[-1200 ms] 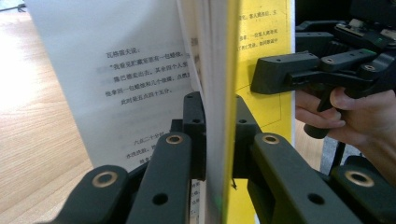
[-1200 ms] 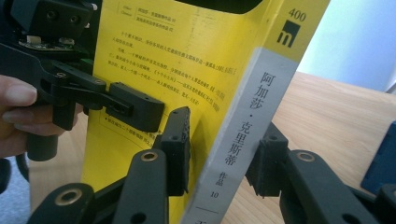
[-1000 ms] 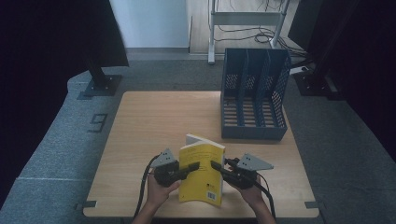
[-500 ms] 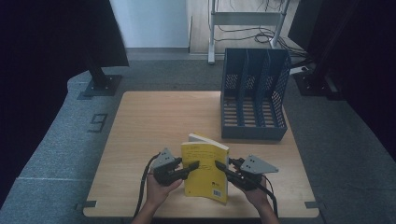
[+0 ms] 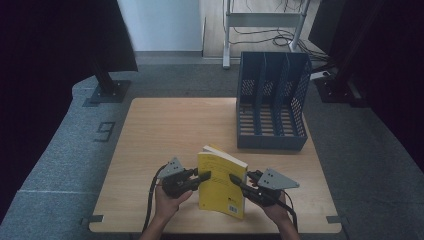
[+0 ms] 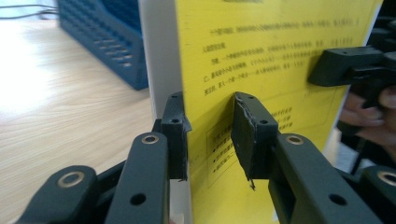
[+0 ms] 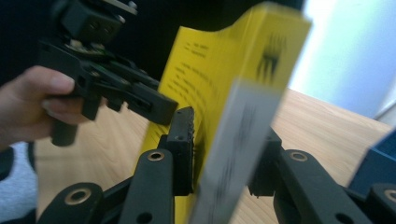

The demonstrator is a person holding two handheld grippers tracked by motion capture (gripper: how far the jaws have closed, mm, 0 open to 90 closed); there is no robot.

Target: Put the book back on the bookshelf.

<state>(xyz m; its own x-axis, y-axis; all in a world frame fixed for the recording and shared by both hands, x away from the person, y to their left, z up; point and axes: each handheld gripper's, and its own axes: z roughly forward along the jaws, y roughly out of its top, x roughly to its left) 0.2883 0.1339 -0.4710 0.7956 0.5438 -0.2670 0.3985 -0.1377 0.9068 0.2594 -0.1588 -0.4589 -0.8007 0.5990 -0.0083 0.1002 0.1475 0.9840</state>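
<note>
Yellow book (image 5: 220,182) stands upright between both tools: right gripper (image 5: 239,183) clamps its spine edge, left gripper (image 5: 202,177) straddles its page edge, jaws just narrowing, one pad visibly off the cover.

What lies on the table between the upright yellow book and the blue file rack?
Nothing: in the high view only bare wooden tabletop separates the yellow book from the blue file rack.

Grey carpeted floor (image 5: 60,150), wooden table (image 5: 170,125), white wall (image 5: 160,25), metal rack (image 5: 262,20) behind.

A wooden table (image 5: 165,130) bears a blue file rack (image 5: 271,107).
</note>
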